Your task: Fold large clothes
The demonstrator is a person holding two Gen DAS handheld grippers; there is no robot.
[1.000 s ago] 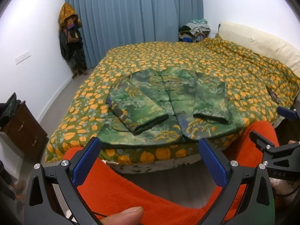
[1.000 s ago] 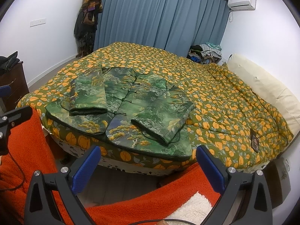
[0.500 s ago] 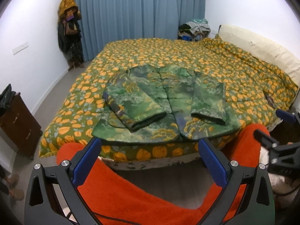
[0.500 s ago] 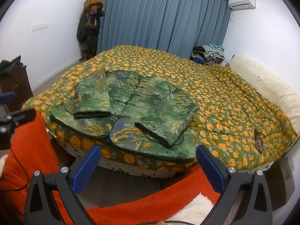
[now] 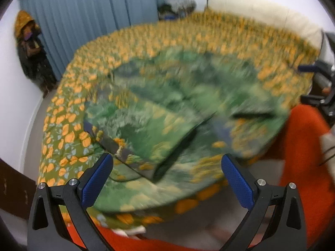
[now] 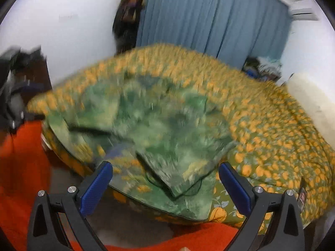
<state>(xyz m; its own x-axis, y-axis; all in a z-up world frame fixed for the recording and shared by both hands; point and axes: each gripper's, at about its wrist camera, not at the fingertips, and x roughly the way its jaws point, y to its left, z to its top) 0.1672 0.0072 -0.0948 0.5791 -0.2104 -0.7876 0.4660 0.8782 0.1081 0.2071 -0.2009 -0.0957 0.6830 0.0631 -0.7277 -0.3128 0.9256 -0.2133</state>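
Observation:
A green landscape-print jacket lies flat on the bed near its foot edge, both sleeves folded in over the front. It also shows in the right wrist view. Both views are motion-blurred. My left gripper is open and empty, over the jacket's hem by the left sleeve cuff. My right gripper is open and empty, above the right sleeve cuff near the hem. The right gripper also shows at the far right of the left wrist view.
The bed has an orange-and-green floral cover. Blue curtains hang behind it, a cream headboard is at the right. An orange fleece garment sits by the bed's foot. A dark dresser is at left.
Both grippers have moved forward and down toward the jacket's hem; the jacket now fills much more of each view. The jacket itself has not moved.

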